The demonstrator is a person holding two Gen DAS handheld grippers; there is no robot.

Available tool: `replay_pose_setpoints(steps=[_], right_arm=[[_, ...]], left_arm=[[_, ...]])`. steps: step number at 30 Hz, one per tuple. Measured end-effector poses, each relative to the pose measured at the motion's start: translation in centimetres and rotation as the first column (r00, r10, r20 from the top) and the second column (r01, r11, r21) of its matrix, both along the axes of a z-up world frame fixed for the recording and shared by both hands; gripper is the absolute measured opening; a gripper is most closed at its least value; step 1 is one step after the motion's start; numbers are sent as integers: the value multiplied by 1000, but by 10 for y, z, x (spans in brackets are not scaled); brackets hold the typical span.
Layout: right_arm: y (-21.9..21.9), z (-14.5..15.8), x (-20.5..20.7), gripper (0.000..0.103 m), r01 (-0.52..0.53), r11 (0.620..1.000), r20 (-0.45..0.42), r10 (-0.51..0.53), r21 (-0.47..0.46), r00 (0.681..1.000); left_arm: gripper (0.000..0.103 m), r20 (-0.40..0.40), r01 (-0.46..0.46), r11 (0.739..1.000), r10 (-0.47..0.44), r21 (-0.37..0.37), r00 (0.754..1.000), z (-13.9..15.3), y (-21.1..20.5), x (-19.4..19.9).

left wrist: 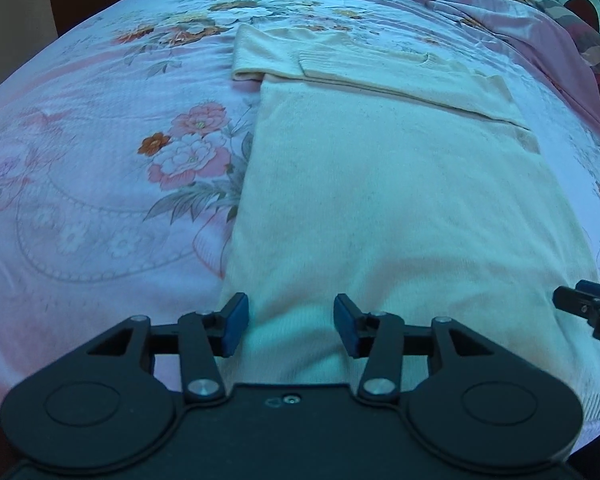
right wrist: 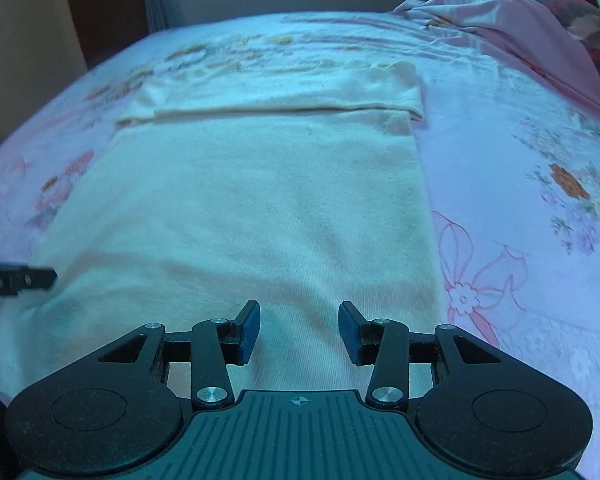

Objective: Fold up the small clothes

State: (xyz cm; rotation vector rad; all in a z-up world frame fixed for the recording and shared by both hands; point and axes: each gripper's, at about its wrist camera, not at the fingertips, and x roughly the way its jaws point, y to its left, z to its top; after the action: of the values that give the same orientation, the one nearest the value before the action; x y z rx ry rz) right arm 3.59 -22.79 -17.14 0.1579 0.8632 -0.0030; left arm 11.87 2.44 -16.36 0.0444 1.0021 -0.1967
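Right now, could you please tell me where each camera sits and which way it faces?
Left wrist: on the left tool, angled down over the cream sweater's left edge; right tool at its right border.
Right wrist: on the right tool, over the sweater's right side.
Shared: sweater, floral bedsheet, both tools open.

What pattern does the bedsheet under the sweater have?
The bedsheet is pink with flower prints, clearest in the left wrist view.
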Motion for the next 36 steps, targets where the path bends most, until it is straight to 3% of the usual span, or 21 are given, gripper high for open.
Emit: replay_pose_setpoints(steps=[3, 8, 11, 25, 32, 36], right_arm=[[4, -9, -5, 43, -36, 999, -42, 35, -29, 998], [-2, -1, -18, 43, 21, 999, -10, -21, 25, 1000], [-1, -6, -22, 43, 7, 1000, -37, -8, -22, 999], [-28, 0, -62, 43, 105, 994, -32, -105, -1, 994], [-39, 2, -74, 43, 132, 991, -36, -133, -20, 990], [-55, -3, -81, 43, 165, 986, -69, -163, 25, 984]], left_arm=[[47, 5, -2, 1000, 2, 4, 1000, 0, 0, -5], [48, -9, -5, 1000, 5, -2, 1000, 2, 1, -11], [48, -3, -4, 1000, 4, -4, 1000, 2, 3, -17], [51, -13, -36, 999, 36, -18, 999, 1, 25, -42], [51, -54, -46, 997, 42, -60, 998, -4, 41, -54], [49, -81, -37, 995, 29, -94, 996, -8, 45, -56]])
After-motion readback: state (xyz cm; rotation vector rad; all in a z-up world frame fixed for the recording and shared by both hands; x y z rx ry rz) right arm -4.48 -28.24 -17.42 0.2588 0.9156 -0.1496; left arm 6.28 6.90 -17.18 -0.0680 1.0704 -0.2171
